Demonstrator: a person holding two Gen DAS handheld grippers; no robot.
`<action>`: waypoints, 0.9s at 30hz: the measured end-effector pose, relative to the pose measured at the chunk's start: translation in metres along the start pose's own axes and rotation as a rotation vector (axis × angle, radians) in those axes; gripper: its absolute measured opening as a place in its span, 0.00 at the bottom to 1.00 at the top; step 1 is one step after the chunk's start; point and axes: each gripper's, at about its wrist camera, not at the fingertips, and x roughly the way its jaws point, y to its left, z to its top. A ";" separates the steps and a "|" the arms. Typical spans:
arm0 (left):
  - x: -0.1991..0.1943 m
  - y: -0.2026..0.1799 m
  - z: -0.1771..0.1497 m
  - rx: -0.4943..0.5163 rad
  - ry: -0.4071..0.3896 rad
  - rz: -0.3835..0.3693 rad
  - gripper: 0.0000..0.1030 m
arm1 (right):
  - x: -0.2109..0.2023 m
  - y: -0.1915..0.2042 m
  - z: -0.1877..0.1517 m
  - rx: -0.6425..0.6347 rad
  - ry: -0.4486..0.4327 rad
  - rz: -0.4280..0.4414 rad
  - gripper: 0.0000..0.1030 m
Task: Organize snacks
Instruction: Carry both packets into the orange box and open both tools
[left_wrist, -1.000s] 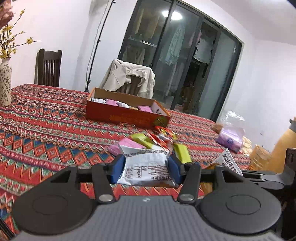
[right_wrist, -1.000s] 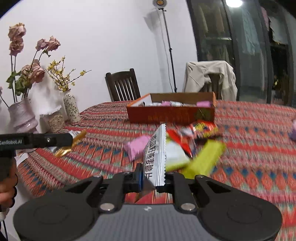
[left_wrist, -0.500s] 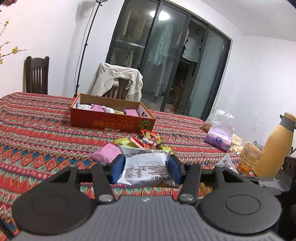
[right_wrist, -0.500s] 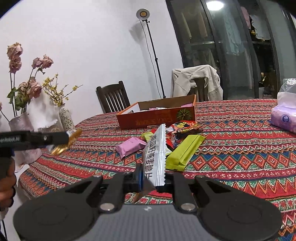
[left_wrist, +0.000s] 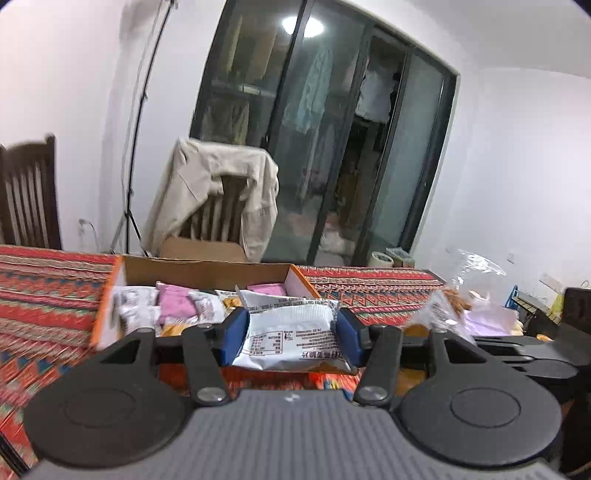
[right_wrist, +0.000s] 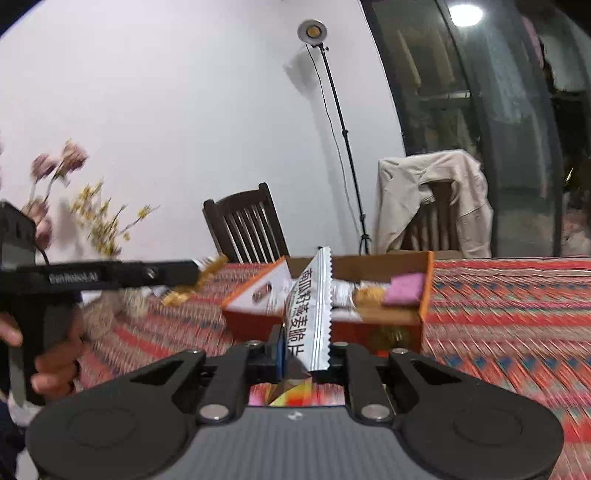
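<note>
My left gripper (left_wrist: 291, 338) is shut on a white snack packet (left_wrist: 291, 332), held flat just in front of the orange cardboard box (left_wrist: 107, 306). The box holds several pink and white packets (left_wrist: 173, 299). My right gripper (right_wrist: 304, 352) is shut on a white packet with black lettering (right_wrist: 312, 306), held on edge close before the same box (right_wrist: 424, 295). The left gripper also shows in the right wrist view (right_wrist: 110, 275), at the left, gripped by a hand.
The table has a red patterned cloth (right_wrist: 509, 314). A chair draped with a beige jacket (left_wrist: 218, 195) and a dark wooden chair (right_wrist: 243, 225) stand behind the box. Vases of flowers (right_wrist: 92, 218) are at the left. A clear bag of snacks (left_wrist: 465, 299) lies at the right.
Both grippers have moved forward over the loose snacks to the box, each still holding its packet. The box now fills the view close ahead.
</note>
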 end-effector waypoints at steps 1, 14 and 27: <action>0.020 0.006 0.007 -0.009 0.014 0.008 0.53 | 0.022 -0.010 0.012 0.013 0.008 0.001 0.13; 0.221 0.070 0.014 -0.092 0.228 0.130 0.66 | 0.241 -0.102 0.057 0.079 0.246 -0.131 0.22; 0.133 0.054 0.031 0.022 0.165 0.157 0.77 | 0.181 -0.064 0.073 -0.104 0.131 -0.266 0.68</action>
